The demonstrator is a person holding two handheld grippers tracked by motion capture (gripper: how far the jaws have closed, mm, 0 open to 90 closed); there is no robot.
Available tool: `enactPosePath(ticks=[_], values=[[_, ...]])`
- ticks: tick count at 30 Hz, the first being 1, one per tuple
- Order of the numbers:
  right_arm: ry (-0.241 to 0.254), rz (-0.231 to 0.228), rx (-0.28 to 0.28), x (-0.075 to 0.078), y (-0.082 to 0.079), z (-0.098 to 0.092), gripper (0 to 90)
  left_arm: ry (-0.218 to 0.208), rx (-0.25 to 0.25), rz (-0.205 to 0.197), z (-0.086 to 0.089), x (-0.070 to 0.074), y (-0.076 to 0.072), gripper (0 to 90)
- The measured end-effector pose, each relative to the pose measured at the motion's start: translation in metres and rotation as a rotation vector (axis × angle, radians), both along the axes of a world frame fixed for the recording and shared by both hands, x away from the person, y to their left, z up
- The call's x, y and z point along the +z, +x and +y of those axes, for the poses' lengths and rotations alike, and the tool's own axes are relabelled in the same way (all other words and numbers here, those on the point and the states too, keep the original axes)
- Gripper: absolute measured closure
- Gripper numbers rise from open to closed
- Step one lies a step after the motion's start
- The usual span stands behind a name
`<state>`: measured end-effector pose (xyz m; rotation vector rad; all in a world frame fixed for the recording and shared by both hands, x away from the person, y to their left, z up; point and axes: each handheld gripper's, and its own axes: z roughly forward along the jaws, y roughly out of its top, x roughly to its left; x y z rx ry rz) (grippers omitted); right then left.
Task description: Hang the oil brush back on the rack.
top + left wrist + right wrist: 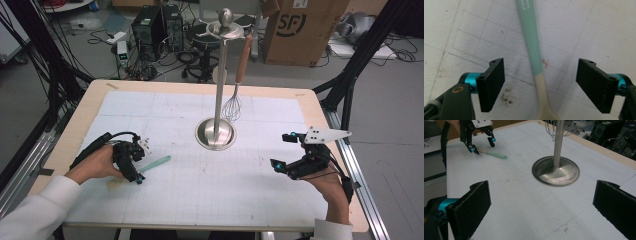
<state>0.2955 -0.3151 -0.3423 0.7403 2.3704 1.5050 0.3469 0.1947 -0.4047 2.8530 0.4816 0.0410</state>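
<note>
We work on a white mat with bare room all round and the table edge well off. The utensil stand with its hanging whisk stays far of us. Our right gripper waits wide and empty at the near right. Near left, our left gripper straddles the spatula, pads not yet touching; we centre the handle, then close squarely.

A grey floor runs behind the pale wooden table, which carries a white gridded mat. Back there sit black computer towers in a tangle of cables, plus a cardboard box (marked SF), and black frame struts slant down on both sides.
</note>
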Motion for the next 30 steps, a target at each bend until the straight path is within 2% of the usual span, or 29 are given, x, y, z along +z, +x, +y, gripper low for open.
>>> enactPosePath(ticks=[1, 7, 10, 11, 12, 14, 15, 16, 17, 18, 19, 20, 22, 24, 27, 30], values=[[0.002, -0.002, 0.002, 0.0, 0.0, 0.0001, 0.0, 0.011, -0.01, 0.002, 0.0003, 0.0005, 0.0005, 28.5], [-0.002, 0.001, 0.004, -0.0002, 0.0, 0.0008, 0.0, 0.017, 0.002, 0.016, -0.0011, -0.0018, -0.0009, 44.5], [0.0, -0.001, 0.005, -0.0004, 0.0004, 0.0012, 0.0, 0.045, -0.007, 0.031, -0.001, -0.0023, 0.0006, 49.3], [0.001, 0.001, 0.006, -0.0004, 0.0002, 0.0013, 0.0, 0.036, 0.011, 0.038, -0.0015, -0.0034, -0.0008, 51.8], [0.002, 0.001, 0.008, -0.0005, 0.0004, 0.0014, 0.0, 0.046, 0.004, 0.042, -0.0014, -0.0034, 0.0, 53.8], [-0.002, -0.004, 0.008, -0.0008, 0.0009, 0.0014, 0.0, 0.064, -0.009, 0.038, -0.0017, -0.0028, 0.0005, 56.1], [-0.001, 0.001, 0.008, -0.0009, 0.0007, 0.0017, 0.0, 0.053, 0.012, 0.036, -0.002, -0.0036, -0.0004, 58.4], [-0.002, 0.001, 0.008, -0.0009, 0.0007, 0.0018, 0.0, 0.068, 0.007, 0.032, -0.0016, -0.0026, 0.0007, 60.7], [-0.002, 0.001, 0.008, -0.0009, 0.0007, 0.0019, 0.0, 0.052, 0.028, 0.037, -0.0016, -0.0036, -0.0003, 63.3], [-0.001, 0.001, 0.009, -0.0009, 0.0007, 0.0019, 0.0, 0.071, 0.011, 0.031, -0.0009, -0.0024, 0.0008, 66.6], [-0.002, 0.0, 0.009, -0.0009, 0.0005, 0.0019, 0.0, 0.057, 0.025, 0.04, -0.0012, -0.0035, -0.0011, 69.6], [-0.001, 0.002, 0.009, -0.0009, 0.0004, 0.002, 0.0, 0.074, 0.006, 0.031, -0.0015, -0.0026, -0.0012, 71.3], [0.004, 0.003, 0.011, -0.0014, 0.0007, 0.0021, 0.0, 0.074, 0.005, 0.027, -0.0031, -0.0028, -0.0033, 76.6], [0.0, 0.002, 0.011, -0.0018, 0.0012, 0.002, 0.0, 0.081, 0.01, 0.036, -0.0044, -0.0028, -0.004, 79.0], [0.001, 0.006, 0.013, -0.0017, 0.0007, 0.0027, 0.0, 0.079, -0.003, 0.023, -0.0054, -0.0034, -0.0057, 81.1], [0.001, 0.001, 0.012, -0.0011, 0.0004, 0.003, 0.0, 0.091, -0.039, 0.013, -0.0053, -0.0024, -0.0062, 81.5]])
